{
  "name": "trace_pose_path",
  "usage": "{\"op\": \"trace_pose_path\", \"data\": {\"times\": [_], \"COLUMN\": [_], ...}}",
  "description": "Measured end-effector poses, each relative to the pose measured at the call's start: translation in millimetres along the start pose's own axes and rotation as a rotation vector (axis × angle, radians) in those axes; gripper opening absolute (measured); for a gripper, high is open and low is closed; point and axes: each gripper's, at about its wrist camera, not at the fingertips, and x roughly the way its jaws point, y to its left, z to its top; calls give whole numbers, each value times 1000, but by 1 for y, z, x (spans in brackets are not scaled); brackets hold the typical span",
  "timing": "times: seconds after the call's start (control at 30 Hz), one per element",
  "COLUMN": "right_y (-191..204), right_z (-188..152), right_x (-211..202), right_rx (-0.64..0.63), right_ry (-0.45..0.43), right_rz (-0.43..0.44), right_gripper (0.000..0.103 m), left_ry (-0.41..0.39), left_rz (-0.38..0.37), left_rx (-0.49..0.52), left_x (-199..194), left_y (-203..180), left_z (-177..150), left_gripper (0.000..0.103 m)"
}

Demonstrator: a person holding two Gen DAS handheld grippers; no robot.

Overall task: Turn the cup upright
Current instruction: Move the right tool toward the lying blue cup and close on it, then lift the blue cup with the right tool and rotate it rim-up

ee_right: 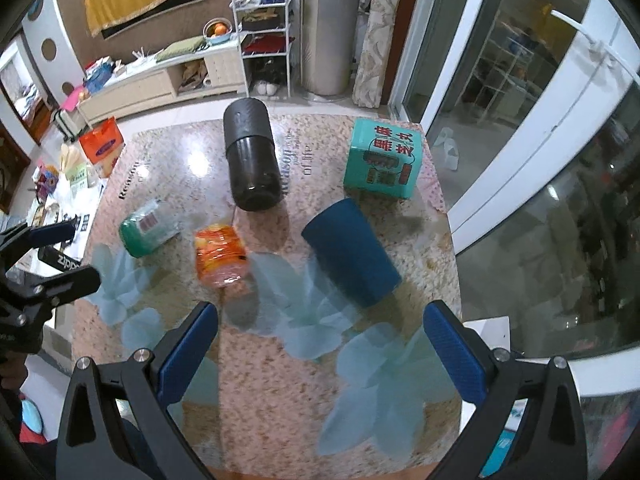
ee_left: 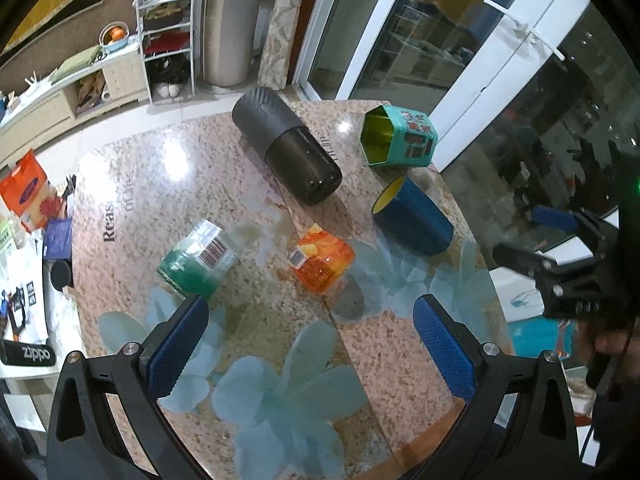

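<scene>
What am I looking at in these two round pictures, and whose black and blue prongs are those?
No robot here: a person holds a two-finger claw in each hand, and each claw carries a fisheye camera that looks along its fingers. The left claw fills the bottom of its own view; the right claw does the same in the other. Each also shows at the edge of the other's picture. Both are open and hold nothing.

On the table five containers lie on their sides: a blue cup with a yellow inside, a black flask, a teal tin, a green jar and an orange jar. The blue cup lies nearest the right claw, not yet touched.
</scene>
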Motion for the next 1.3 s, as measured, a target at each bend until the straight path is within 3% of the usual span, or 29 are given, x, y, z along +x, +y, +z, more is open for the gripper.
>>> {"op": "trace_pose_path", "data": {"times": [0.27,0.63,0.83,1.13,1.3], "right_y": [-20,-14,-18,-31,-40], "right_z": [31,48,47,48,48], "right_x": [46,132,168,190,195], "right_rx": [-129,-355,-384,-354,-336], "right_ry": [83,251,321,343,353], "right_rz": [14,75,93,108,119], "right_gripper": [103,103,103,103,81], "left_ry": [32,76,102,124,117], "left_rz": [21,55,77,93,78], "left_rx": [-59,-127,-129,-109,-107], "left_x": [21,55,67,79,77], "left_y": [2,0,4,5,5], "left_z": [15,22,19,16,18], "left_gripper": [103,103,103,103,103]}}
